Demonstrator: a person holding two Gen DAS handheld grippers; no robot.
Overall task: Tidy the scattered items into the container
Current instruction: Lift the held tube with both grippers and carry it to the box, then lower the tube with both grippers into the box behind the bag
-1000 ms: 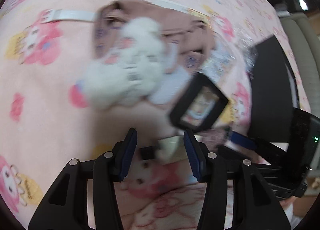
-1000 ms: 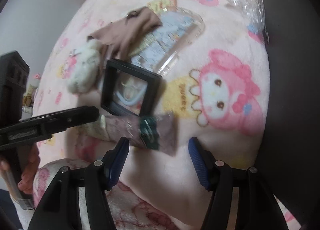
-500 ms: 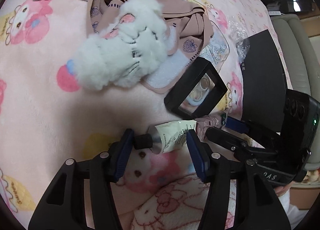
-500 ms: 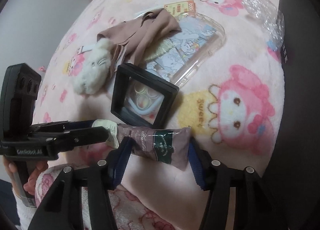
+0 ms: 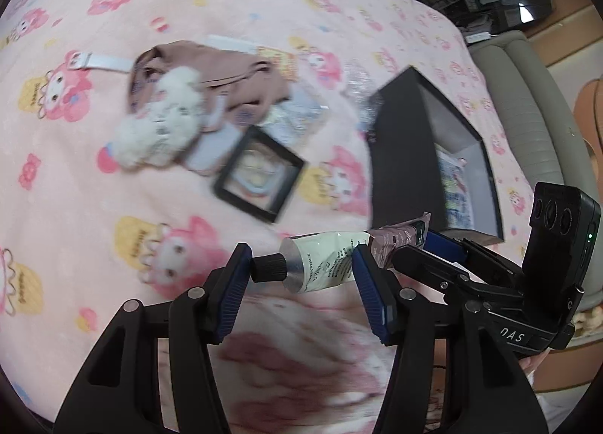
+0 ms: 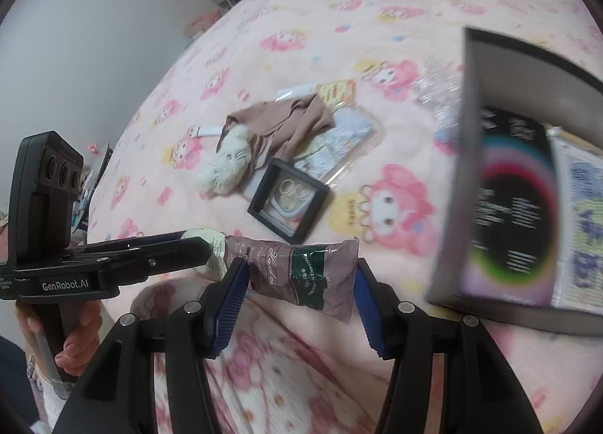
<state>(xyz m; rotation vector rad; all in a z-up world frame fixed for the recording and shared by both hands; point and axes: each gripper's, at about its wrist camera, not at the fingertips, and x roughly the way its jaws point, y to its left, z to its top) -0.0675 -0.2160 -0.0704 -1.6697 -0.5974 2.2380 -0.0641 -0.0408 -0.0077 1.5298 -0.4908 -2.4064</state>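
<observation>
My left gripper (image 5: 301,275) is shut on a cream tube with a black cap (image 5: 320,264), held crosswise above the pink blanket. My right gripper (image 6: 299,287) is shut on a mauve hand-cream tube (image 6: 301,272), also lifted and crosswise. The two tubes nearly meet end to end. The black box (image 5: 399,155) stands open to the right; in the right wrist view its grey inner wall (image 6: 461,189) is close, with a dark card and a printed packet inside. On the blanket lie a white plush toy (image 5: 162,128), a brown pouch (image 5: 226,79) and a black framed case (image 5: 260,174).
A clear cartoon-print packet (image 6: 339,140) lies behind the framed case (image 6: 288,198). A white strap (image 5: 101,62) lies at the far left and crinkled clear wrap (image 5: 358,79) by the box's far corner. A hand (image 6: 75,339) grips the left gripper's handle. A beige seat (image 5: 527,124) borders the bed.
The right gripper's fingers closed on the mauve tube. Both grippers then rose with their tubes off the blanket, and the black box's open inside came into view.
</observation>
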